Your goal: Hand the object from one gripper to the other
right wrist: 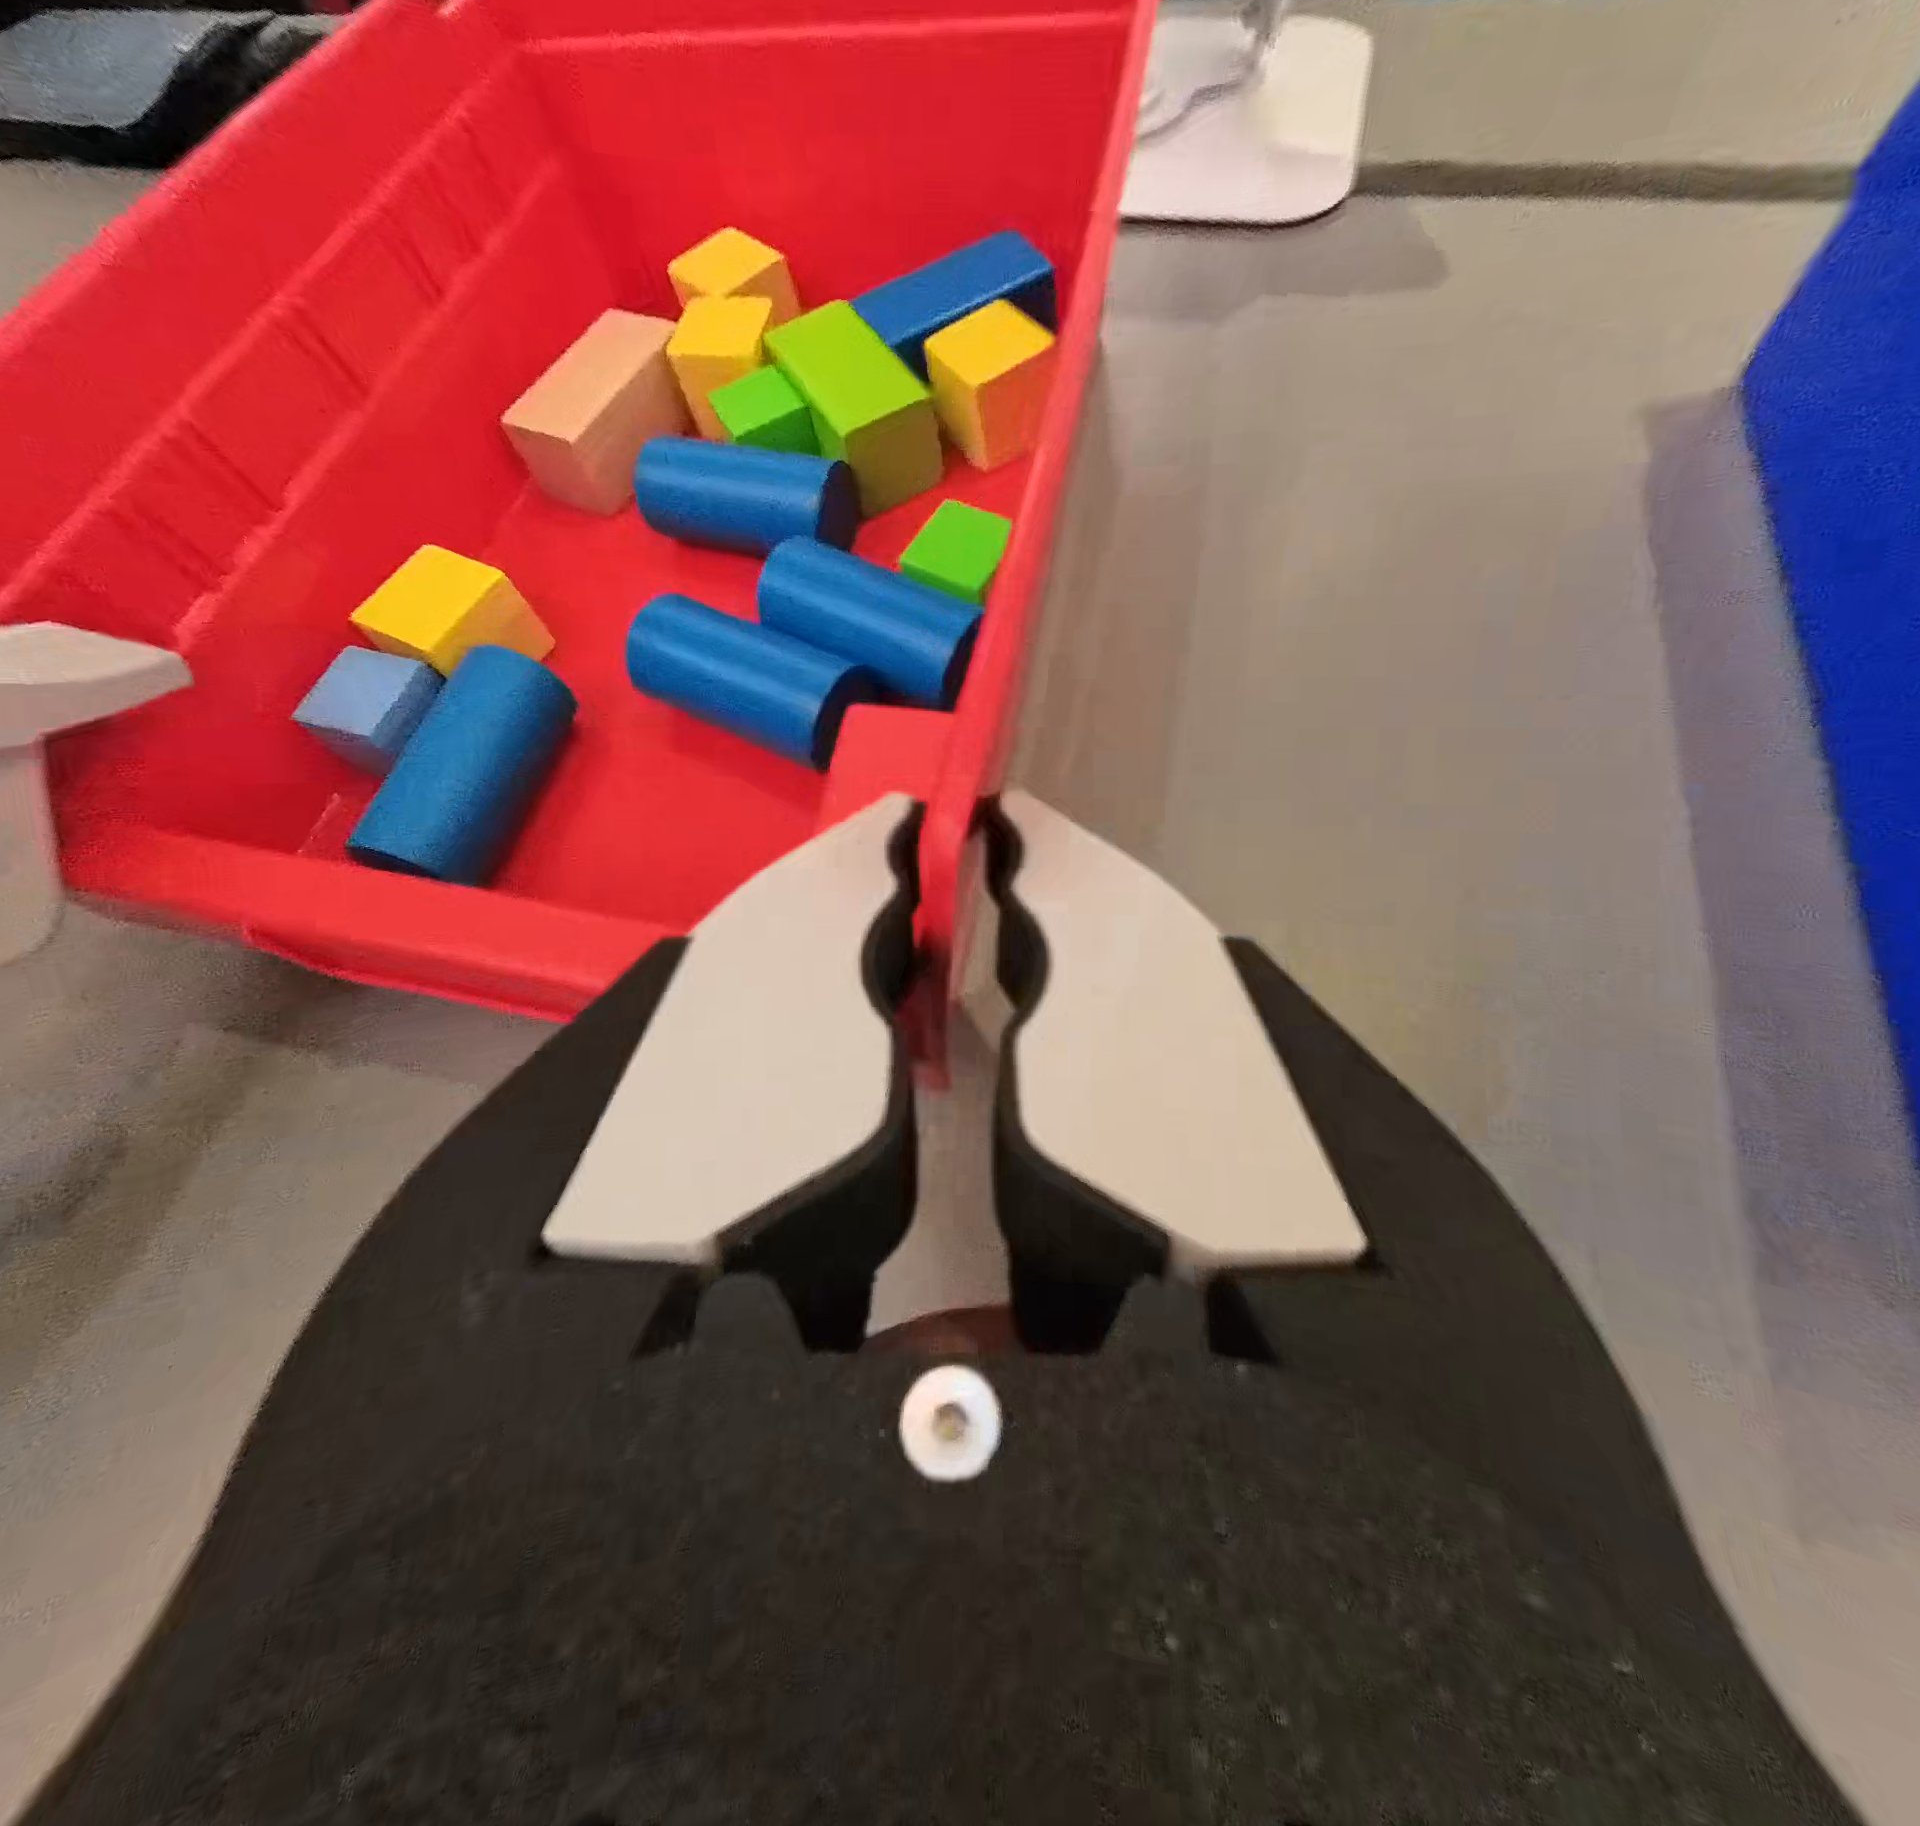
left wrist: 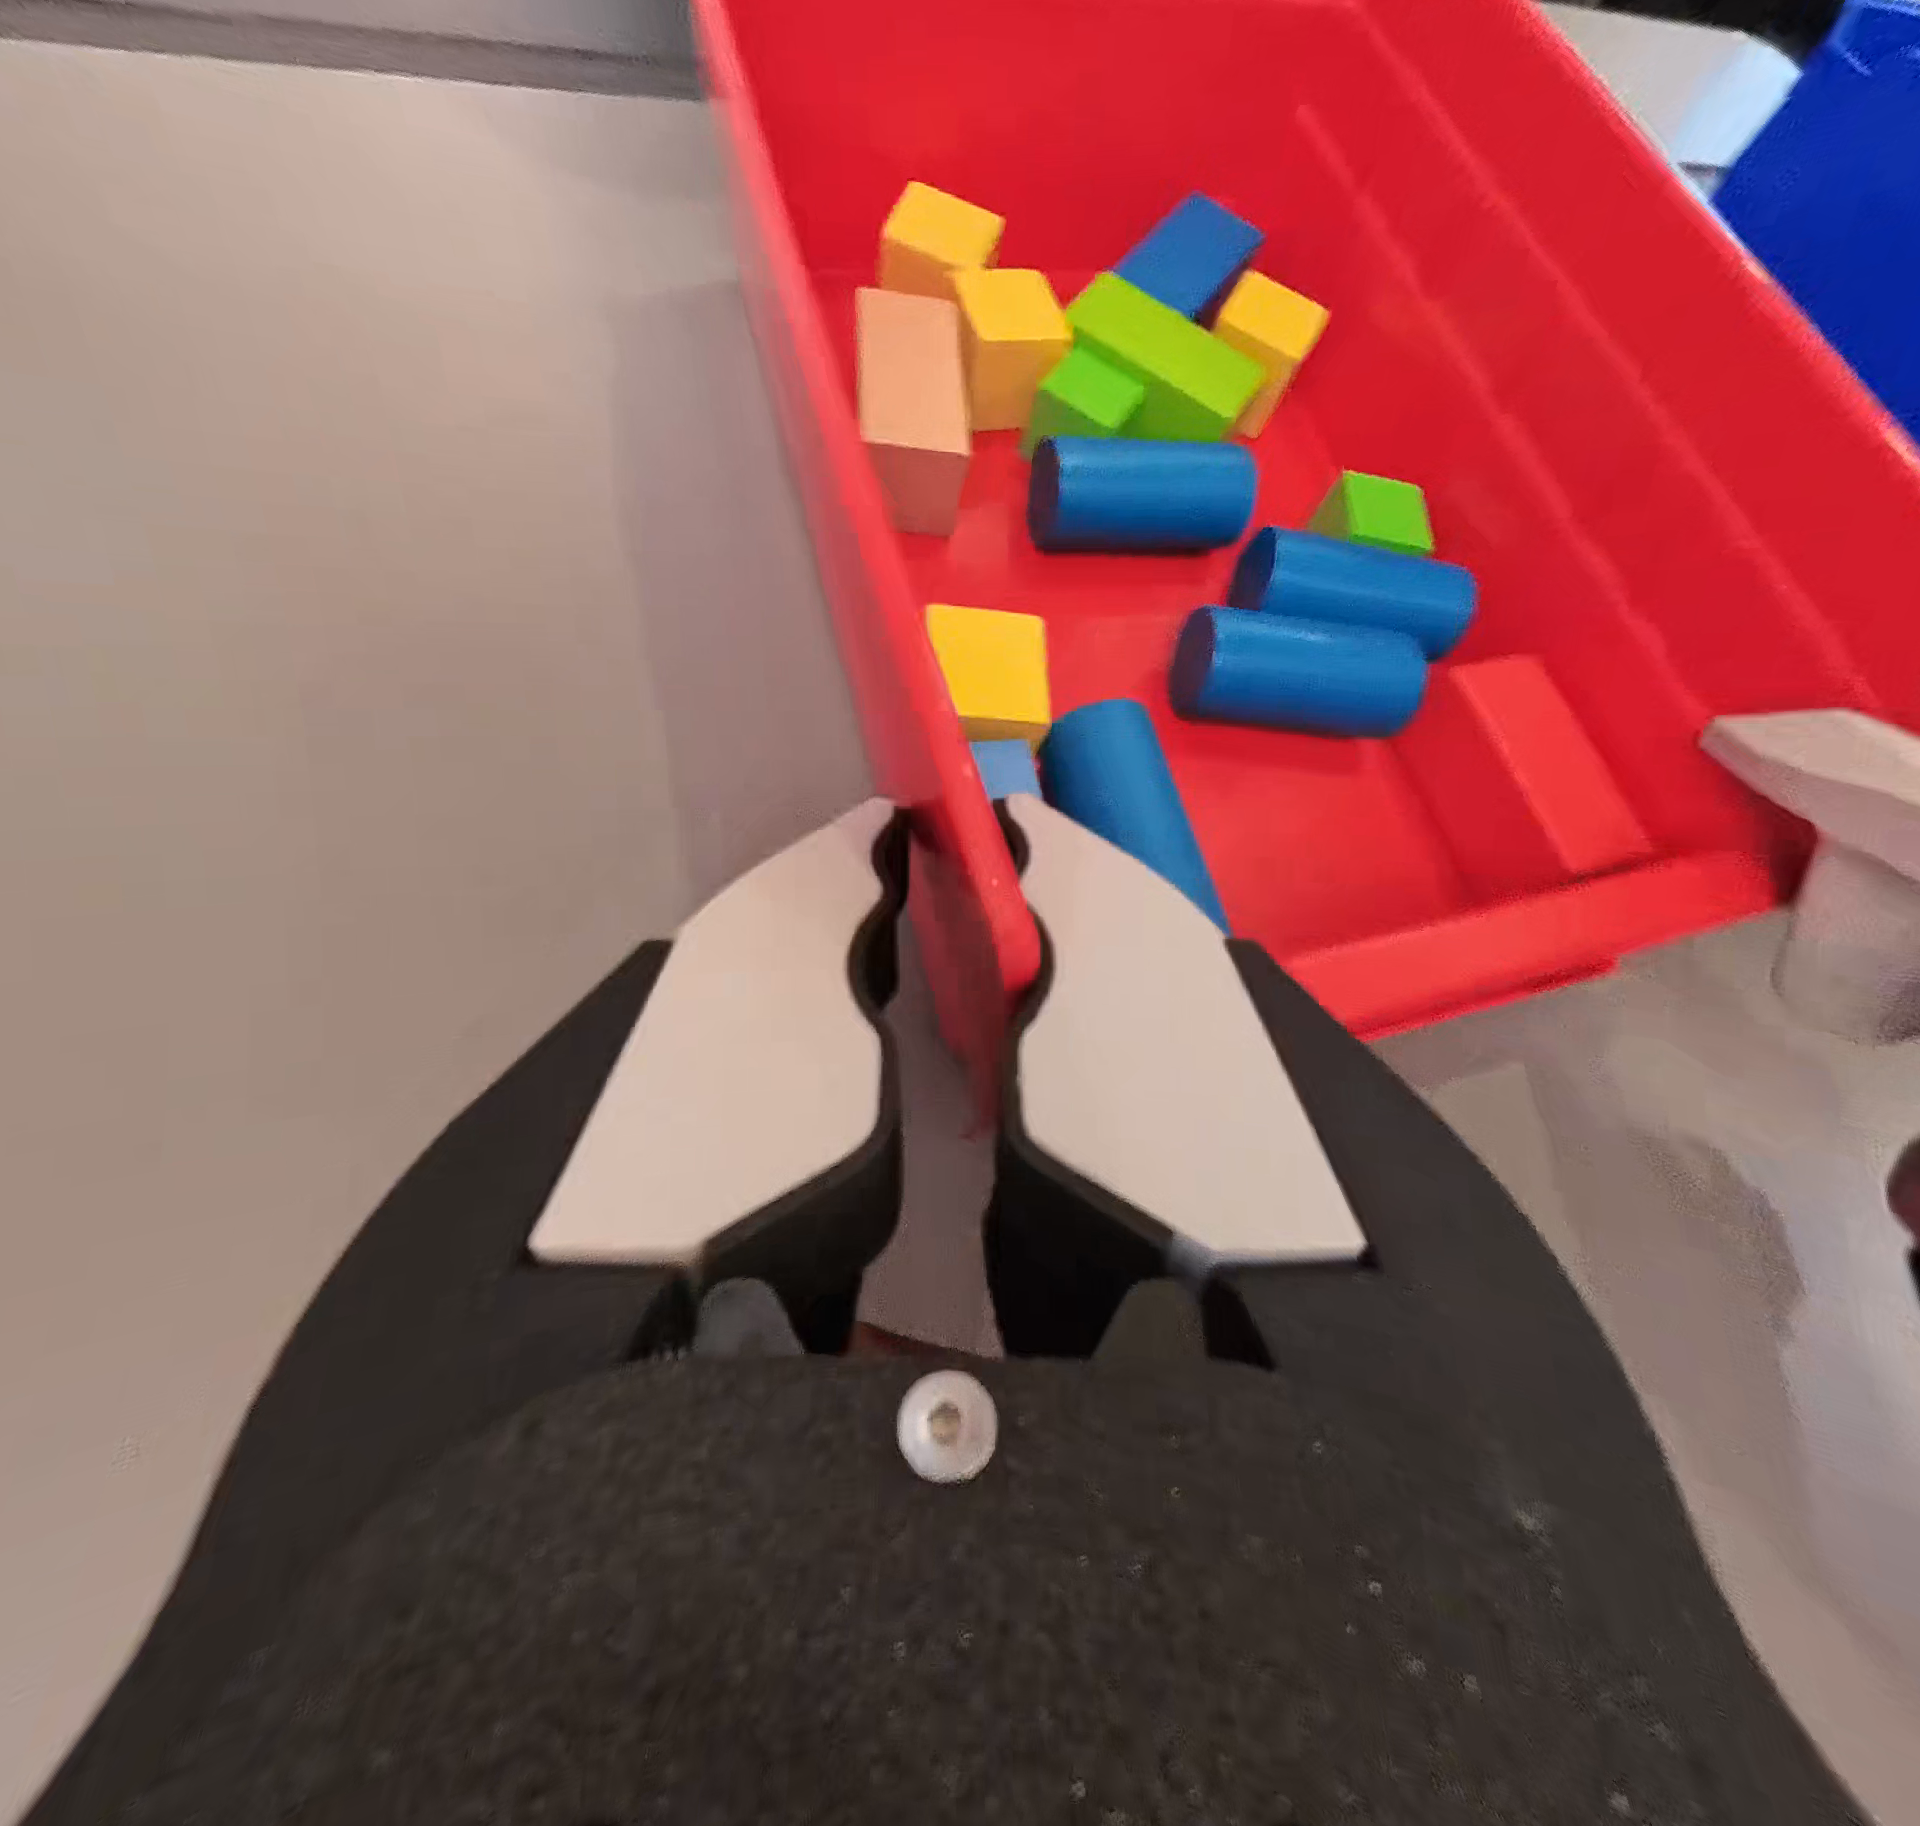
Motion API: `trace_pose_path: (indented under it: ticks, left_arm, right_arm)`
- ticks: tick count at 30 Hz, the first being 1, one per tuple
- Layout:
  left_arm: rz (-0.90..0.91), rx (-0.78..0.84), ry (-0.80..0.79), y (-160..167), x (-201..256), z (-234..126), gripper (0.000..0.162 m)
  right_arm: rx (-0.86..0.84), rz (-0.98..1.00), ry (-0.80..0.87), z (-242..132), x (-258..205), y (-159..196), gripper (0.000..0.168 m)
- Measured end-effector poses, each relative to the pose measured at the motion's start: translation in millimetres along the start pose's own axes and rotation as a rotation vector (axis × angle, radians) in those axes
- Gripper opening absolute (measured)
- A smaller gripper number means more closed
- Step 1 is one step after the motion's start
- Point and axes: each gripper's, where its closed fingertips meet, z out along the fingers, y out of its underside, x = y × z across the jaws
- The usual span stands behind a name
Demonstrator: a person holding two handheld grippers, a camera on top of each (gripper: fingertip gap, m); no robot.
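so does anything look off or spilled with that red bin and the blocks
Nothing is spilled: the blocks all lie loose inside the red bin. The odd part is the grip. The left gripper and right gripper each pinch a side wall at the near corners, so both hold the bin at once.

Both views bright, evenly lit; soft diffuse indoor light, no glare. Faint soft-edged shadow on tabletop [right wrist: 1351,633] beside red bin [right wrist: 312,218] and blue box [right wrist: 1849,529]. Blocks [left wrist: 1143,488] in bin fairly sharp at centre. Motion smear toward edges; far background blurred. Wide-angle bending of bin walls. Near black gripper body grainy.
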Motion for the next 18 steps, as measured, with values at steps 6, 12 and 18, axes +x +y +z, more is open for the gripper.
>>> trace_pose_path:
  ticks: [6,12,18]
  left_arm:
    - [0.051,0.023,-0.12,-15.4,-41.3,-12.5,0.003]
    - [0.07,0.1,-0.217,-41.1,-139.8,-56.7,0.002]
    - [-0.037,0.122,-0.246,-24.1,-227.4,-86.8,0.001]
  right_arm:
    - [0.067,-0.025,0.159,8.7,-29.4,-18.4,0.003]
    - [0.175,-0.064,0.114,25.1,-132.3,-41.2,0.005]
    - [0.166,-0.121,0.05,47.3,-227.1,-41.1,0.006]
